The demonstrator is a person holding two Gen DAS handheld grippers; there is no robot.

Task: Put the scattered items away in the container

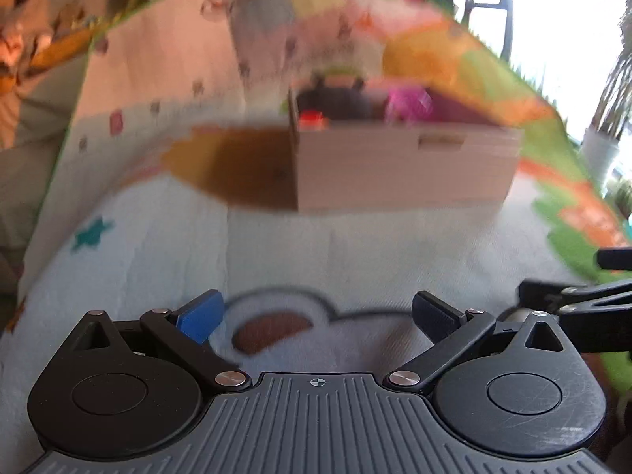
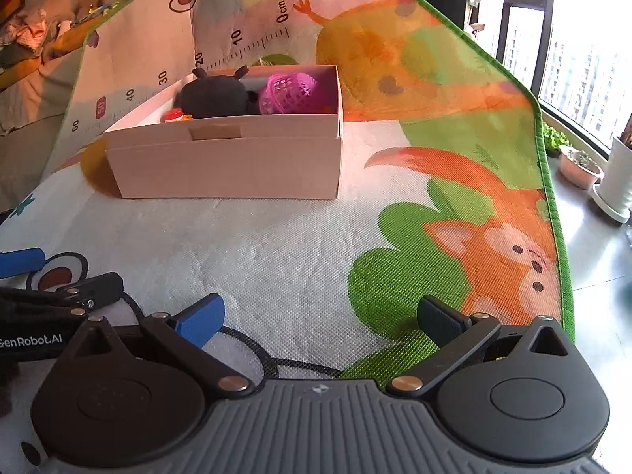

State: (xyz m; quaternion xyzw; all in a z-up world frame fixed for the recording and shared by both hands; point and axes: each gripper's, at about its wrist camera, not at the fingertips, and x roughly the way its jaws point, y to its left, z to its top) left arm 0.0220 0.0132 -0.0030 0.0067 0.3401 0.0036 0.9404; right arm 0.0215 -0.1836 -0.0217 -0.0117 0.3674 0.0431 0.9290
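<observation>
Main risk: nothing loose shows on the cartoon-print foam play mat [image 2: 300, 237], so reaching again just jostles the open pale cardboard box [image 2: 237, 166] or snags the black braided cable [image 2: 276, 359] under me. Box already holds a black plush toy [image 2: 213, 96], pink plastic mesh basket [image 2: 290, 93] and small red-capped jar [image 2: 173, 115]. My left gripper [image 1: 316, 318] and right gripper [image 2: 318, 322] hover low, side by side, fingers spread wide, empty.

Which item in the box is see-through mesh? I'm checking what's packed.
The pink plastic basket, at the box's right end; the black plush beside it is solid and fuzzy.
</observation>
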